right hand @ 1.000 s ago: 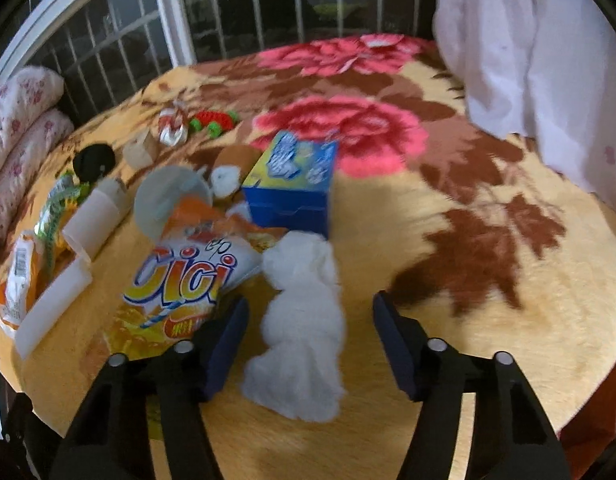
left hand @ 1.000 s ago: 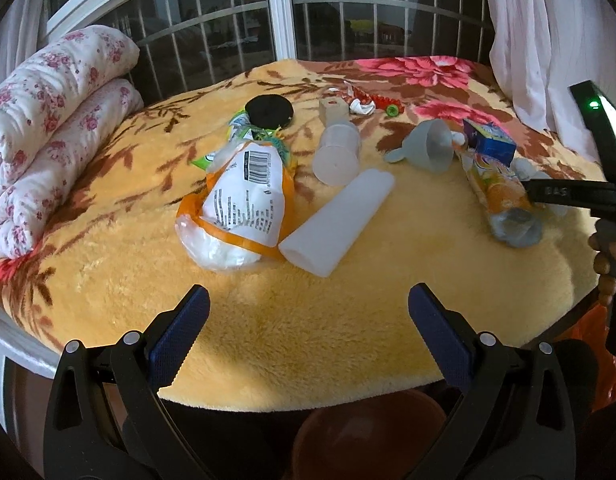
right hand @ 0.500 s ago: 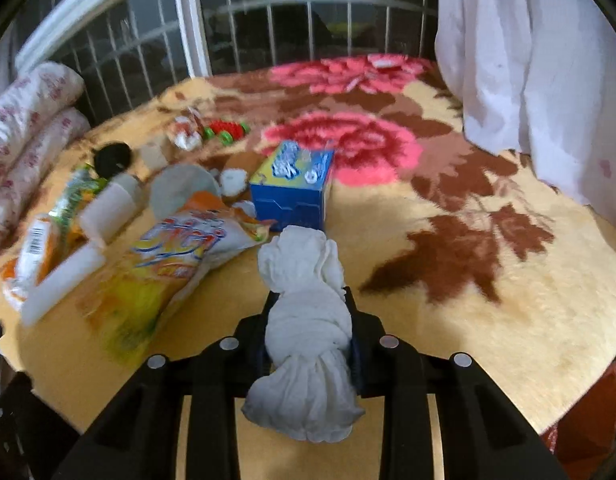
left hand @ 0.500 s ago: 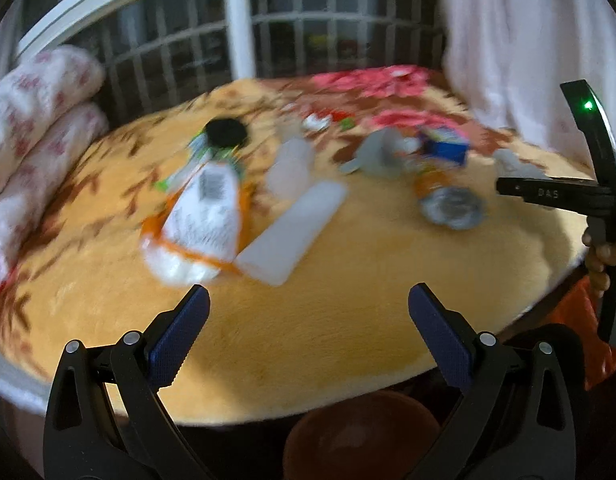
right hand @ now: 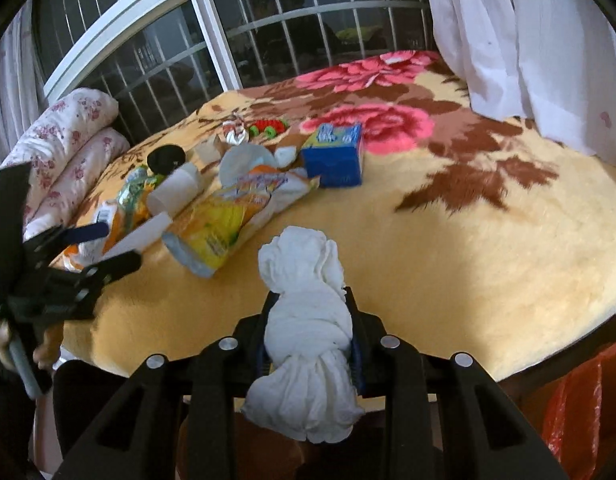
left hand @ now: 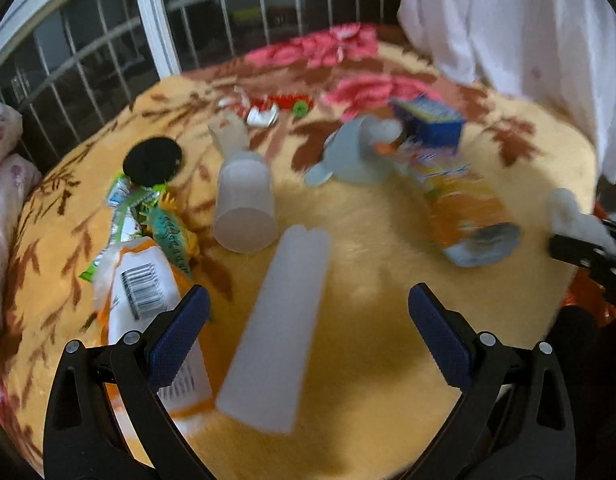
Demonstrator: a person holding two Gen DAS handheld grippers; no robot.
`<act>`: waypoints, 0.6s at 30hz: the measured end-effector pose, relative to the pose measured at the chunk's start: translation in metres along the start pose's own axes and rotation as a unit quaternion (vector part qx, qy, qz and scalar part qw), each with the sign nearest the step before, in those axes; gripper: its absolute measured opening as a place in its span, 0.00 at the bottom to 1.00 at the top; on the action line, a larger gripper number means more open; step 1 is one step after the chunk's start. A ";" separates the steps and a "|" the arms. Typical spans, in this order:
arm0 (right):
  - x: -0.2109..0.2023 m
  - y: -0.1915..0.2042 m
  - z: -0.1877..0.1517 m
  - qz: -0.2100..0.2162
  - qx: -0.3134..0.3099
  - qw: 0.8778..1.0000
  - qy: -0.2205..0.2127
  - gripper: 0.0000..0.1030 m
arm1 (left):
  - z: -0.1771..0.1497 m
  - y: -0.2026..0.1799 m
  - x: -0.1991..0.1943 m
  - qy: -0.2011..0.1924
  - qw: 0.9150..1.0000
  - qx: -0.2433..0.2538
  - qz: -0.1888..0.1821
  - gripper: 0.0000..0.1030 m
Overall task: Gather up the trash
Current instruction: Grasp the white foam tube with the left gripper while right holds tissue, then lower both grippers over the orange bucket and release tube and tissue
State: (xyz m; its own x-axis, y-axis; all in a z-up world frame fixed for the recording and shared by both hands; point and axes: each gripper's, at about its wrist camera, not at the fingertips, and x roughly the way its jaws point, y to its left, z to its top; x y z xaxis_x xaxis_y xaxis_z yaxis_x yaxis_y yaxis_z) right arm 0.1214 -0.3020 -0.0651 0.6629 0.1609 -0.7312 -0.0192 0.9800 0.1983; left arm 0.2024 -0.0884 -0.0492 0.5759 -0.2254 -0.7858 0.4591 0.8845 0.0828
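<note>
A bed covered by a yellow blanket (right hand: 448,264) with red flowers and brown leaves fills both wrist views, with a barred window behind it and a white curtain (right hand: 528,40) at the right. Litter lies in a loose band across the blanket's left half. The largest pieces are a long translucent white tube (left hand: 282,332), a yellow and orange snack bag (right hand: 236,216), a white wrapper with a barcode (left hand: 148,300), a blue box (right hand: 336,154) and an overturned translucent cup (left hand: 244,204). Smaller bits, among them a black lid (left hand: 152,160) and a crumpled red and white scrap (right hand: 234,132), lie further back.

The right gripper (right hand: 310,344) is closed on a wad of white tissue (right hand: 304,320), which stands up between the pads near the bed's front edge. The grip looks firm and centred. An orange plastic bag (right hand: 580,412) shows below the edge at the right and is probably the bin bag. To finish this step well, carry the wad clear over the edge and let go only once it is above the bag's mouth, since tissue is light and drifts.

The left gripper (left hand: 308,328) is wide open and empty, hanging over the near end of the tube, with the barcode wrapper just beside its left finger. To take the tube cleanly, centre the jaws across its width.
</note>
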 end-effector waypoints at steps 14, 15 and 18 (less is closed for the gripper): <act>-0.002 0.004 -0.005 -0.006 -0.009 1.000 -0.008 0.30 | -0.012 0.006 0.004 -0.020 0.997 -0.075 -0.010 0.24; -0.004 0.006 -0.006 -0.004 -0.012 1.000 -0.009 0.30 | -0.016 0.004 -0.005 -0.026 0.996 -0.079 -0.014 0.23; -0.013 0.016 -0.008 0.000 -0.025 1.000 -0.012 0.30 | -0.025 0.000 -0.032 -0.046 0.995 -0.087 -0.025 0.23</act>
State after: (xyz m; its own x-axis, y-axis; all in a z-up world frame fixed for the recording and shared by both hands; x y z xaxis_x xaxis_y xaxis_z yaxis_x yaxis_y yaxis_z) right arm 0.1061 -0.2877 -0.0575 0.6807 0.1587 -0.7151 -0.0561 0.9847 0.1651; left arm 0.1671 -0.0715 -0.0392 0.6192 -0.3000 -0.7256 0.3689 0.9270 -0.0685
